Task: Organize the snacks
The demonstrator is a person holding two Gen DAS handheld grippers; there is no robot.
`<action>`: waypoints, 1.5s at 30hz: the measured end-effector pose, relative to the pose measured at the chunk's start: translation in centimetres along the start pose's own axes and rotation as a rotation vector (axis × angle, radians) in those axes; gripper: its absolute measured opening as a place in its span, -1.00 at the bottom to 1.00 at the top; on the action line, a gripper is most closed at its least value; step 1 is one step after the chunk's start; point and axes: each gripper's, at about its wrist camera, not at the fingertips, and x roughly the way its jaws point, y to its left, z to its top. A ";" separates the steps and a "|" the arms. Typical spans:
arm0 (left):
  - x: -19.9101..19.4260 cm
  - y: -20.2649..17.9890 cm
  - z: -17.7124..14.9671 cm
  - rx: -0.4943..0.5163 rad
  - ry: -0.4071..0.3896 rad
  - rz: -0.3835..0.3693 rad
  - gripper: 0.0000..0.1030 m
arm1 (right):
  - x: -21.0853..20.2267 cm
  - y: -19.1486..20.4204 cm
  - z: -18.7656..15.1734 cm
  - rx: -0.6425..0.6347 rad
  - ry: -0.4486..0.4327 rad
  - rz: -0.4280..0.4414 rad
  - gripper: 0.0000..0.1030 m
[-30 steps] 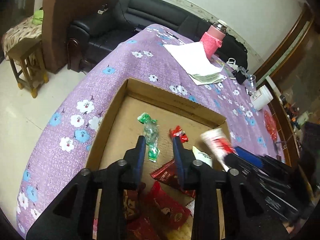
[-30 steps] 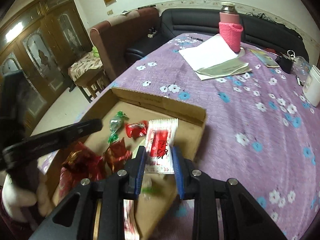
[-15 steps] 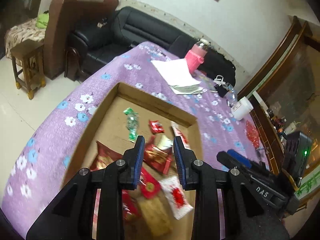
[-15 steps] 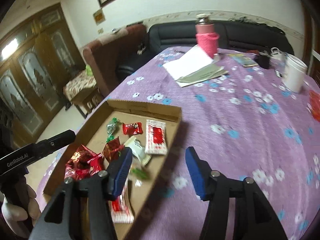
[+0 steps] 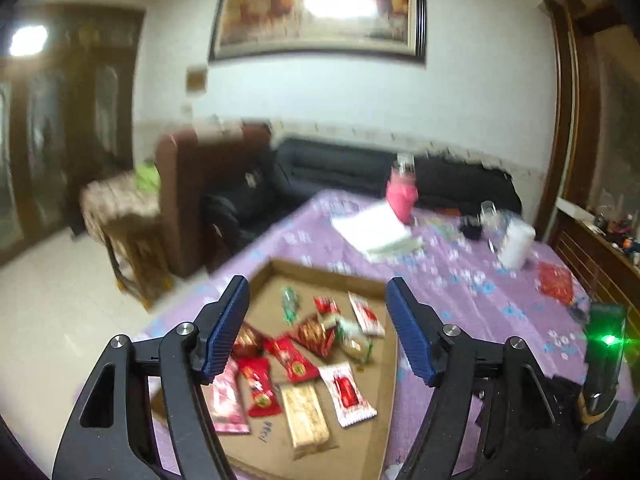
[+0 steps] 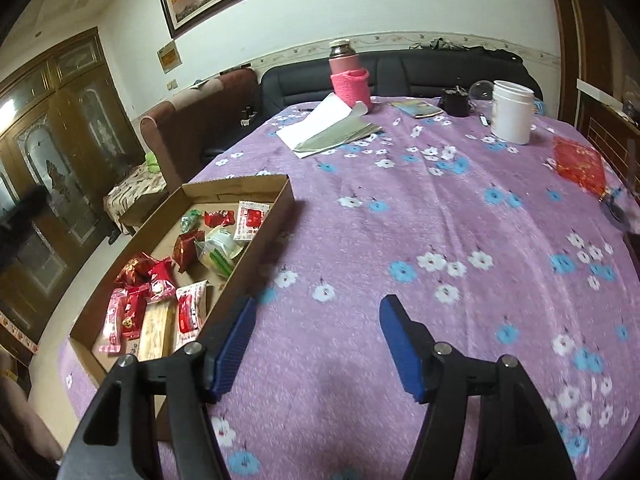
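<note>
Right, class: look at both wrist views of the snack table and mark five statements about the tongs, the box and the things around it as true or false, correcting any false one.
1. Both tongs, left tongs and right tongs, are open and hold nothing. True.
2. The snacks lie inside the cardboard box. True.
3. The right tongs hover directly over the box. False: they are over the bare purple tablecloth, with the box off to their left.
4. The white cup lies tipped on its side. False: it stands upright.
5. The pink bottle stands inside the box. False: it stands at the far end of the table, beside the papers.
</note>
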 end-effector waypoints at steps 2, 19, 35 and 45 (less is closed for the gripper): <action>-2.7 -0.5 0.1 0.017 -0.087 0.062 0.45 | -0.8 -0.1 -0.3 -0.003 -0.017 0.003 0.32; 0.1 -0.4 -2.4 -0.020 0.191 0.001 1.00 | -2.9 4.0 -2.4 -0.170 -0.060 -0.063 0.68; 4.5 1.4 -5.6 -0.064 0.380 0.013 1.00 | 0.1 6.6 -3.2 -0.230 0.005 -0.111 0.68; 5.7 2.4 -6.3 -0.084 0.426 0.029 1.00 | 1.2 7.7 -3.5 -0.270 0.036 -0.129 0.69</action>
